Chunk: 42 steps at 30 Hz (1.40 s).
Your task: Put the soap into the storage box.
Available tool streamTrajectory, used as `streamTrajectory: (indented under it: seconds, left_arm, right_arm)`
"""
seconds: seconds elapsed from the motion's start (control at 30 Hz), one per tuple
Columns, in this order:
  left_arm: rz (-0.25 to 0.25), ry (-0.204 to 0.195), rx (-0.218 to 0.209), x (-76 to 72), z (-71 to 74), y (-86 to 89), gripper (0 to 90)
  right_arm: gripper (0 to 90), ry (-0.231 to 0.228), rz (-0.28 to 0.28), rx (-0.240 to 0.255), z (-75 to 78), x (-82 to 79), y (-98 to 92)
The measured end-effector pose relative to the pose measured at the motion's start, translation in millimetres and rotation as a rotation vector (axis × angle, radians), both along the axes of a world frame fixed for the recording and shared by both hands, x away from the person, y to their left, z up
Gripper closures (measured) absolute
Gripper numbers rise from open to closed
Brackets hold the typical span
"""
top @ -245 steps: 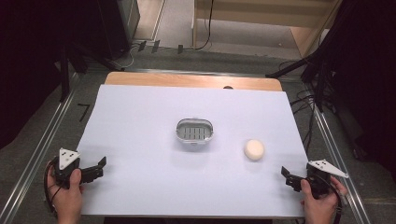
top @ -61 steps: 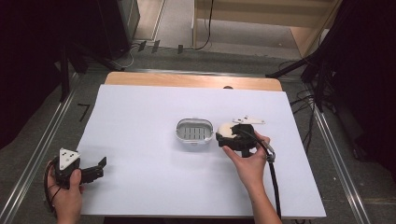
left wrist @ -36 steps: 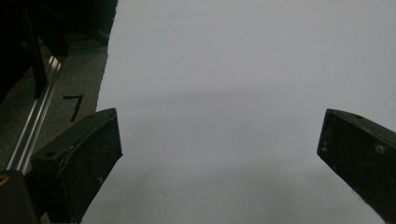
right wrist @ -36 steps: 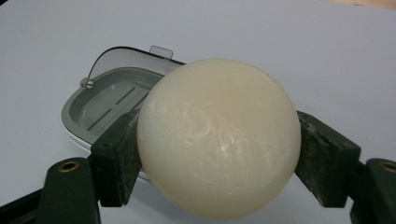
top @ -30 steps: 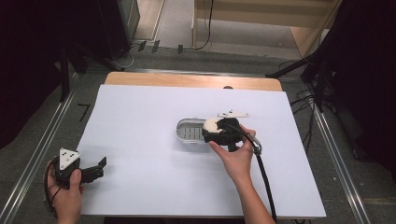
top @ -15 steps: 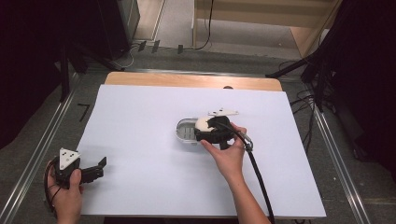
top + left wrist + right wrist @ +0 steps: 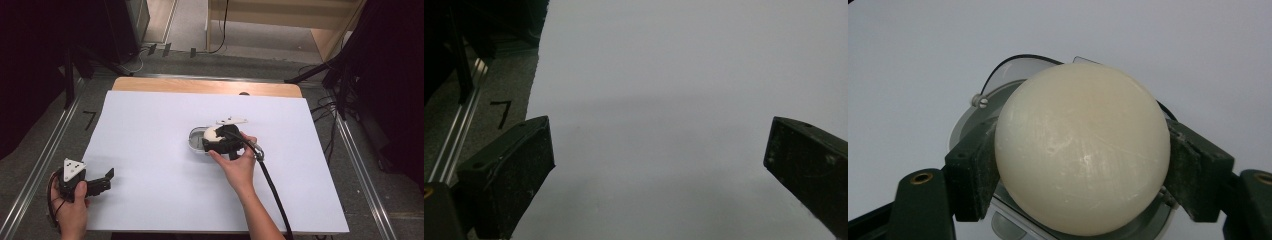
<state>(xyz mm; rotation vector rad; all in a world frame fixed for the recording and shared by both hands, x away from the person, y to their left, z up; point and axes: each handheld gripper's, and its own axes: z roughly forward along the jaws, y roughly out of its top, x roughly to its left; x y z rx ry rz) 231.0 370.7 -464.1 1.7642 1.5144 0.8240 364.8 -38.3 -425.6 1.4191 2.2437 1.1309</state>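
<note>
Cream ball point(image 7: 1082, 150): clamped in right tongs point(image 7: 216, 141), directly above metal dish point(image 7: 196, 143), table centre. Left tongs point(image 7: 102, 180): open, empty, near-left corner.

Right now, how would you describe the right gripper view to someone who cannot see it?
A round cream-white soap bar is clamped between the right gripper's two black jaws, directly above a small oval metal dish on a white table.

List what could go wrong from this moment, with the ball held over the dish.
The ball is smooth and round, pinched only at its sides by the right gripper, so it could slip out. Released off-centre over the small dish, it might hit the rim and roll across the table.
</note>
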Motion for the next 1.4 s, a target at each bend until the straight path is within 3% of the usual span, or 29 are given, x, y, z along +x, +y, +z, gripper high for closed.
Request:
streamTrajectory:
  seconds: [0.9,1.23,1.4]
  left_arm:
    - [0.001,0.005,-0.006,0.7,-0.1,0.7,0.3]
    - [0.0,0.009,-0.009,0.9,0.0,1.3,0.3]
    - [0.0,0.008,-0.01,0.9,0.0,1.3,0.3]
  right_arm:
    - [24.6,0.055,-0.006,-0.005,-14.6,7.0,9.3]
    - [24.3,0.057,-0.005,-0.008,-14.6,7.0,7.5]
    - [24.3,0.029,-0.001,-0.026,-13.8,4.9,8.3]
